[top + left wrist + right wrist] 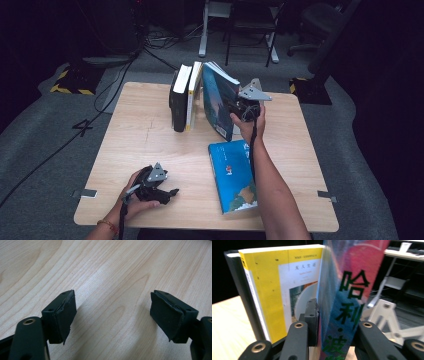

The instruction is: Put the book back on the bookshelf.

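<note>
The right gripper [332, 322] jaws clamp the upright blue book [352, 297]; the left gripper [112, 320] jaws gape empty.

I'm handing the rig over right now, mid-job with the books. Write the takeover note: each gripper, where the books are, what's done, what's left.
Right gripper: shut on the tilted blue book, fingers on either side of its spine edge, at the right end of the row.
Left gripper: open, holding nothing, low over the bare table near the front edge.
Done: black book and yellow book stand upright at the back.
In hand: the blue book leans and is not yet square against the yellow one.
Left: stand it up, release, then probably fetch the flat blue book lying near the front.
</note>
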The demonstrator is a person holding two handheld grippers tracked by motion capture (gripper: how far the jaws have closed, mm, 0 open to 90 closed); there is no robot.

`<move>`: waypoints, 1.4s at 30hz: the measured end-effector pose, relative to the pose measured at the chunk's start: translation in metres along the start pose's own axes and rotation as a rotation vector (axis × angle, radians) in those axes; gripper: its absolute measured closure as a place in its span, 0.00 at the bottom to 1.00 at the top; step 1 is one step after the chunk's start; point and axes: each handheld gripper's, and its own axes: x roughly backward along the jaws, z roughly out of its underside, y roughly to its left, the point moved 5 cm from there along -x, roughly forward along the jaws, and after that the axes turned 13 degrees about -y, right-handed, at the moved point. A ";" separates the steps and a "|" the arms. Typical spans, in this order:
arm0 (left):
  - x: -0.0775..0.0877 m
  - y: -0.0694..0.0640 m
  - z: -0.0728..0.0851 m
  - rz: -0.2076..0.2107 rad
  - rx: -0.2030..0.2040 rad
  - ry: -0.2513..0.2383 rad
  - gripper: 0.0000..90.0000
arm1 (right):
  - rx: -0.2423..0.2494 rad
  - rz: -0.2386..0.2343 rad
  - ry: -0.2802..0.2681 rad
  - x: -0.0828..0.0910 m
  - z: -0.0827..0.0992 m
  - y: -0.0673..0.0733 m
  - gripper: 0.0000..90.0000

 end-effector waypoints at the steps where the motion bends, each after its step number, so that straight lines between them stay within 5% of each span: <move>1: 0.000 0.000 0.000 -0.001 0.000 -0.002 0.24 | 0.003 0.017 0.003 0.002 0.000 -0.002 0.80; 6: 0.000 0.000 0.000 -0.001 -0.001 -0.002 0.24 | -0.043 0.070 -0.007 0.008 0.004 -0.013 0.78; 12: 0.000 0.000 0.000 0.003 -0.001 0.000 0.24 | -0.028 0.105 0.002 0.014 0.006 -0.018 0.75; 19: 0.000 0.000 0.000 0.005 -0.004 0.001 0.24 | -0.046 0.057 0.015 0.023 0.018 -0.018 0.75; 28: 0.000 0.000 0.000 0.006 -0.006 0.001 0.24 | -0.003 0.003 0.042 0.035 0.029 -0.010 0.75; 35: -0.001 0.000 0.000 0.006 -0.004 0.000 0.24 | -0.022 0.018 0.051 0.026 0.035 -0.005 0.82; 39: -0.001 0.000 0.000 0.007 -0.004 0.002 0.24 | 0.038 0.050 0.092 0.015 0.046 -0.001 0.83; 42: -0.001 0.000 0.000 0.011 -0.008 0.000 0.24 | -0.025 0.044 0.071 0.011 0.045 -0.001 0.83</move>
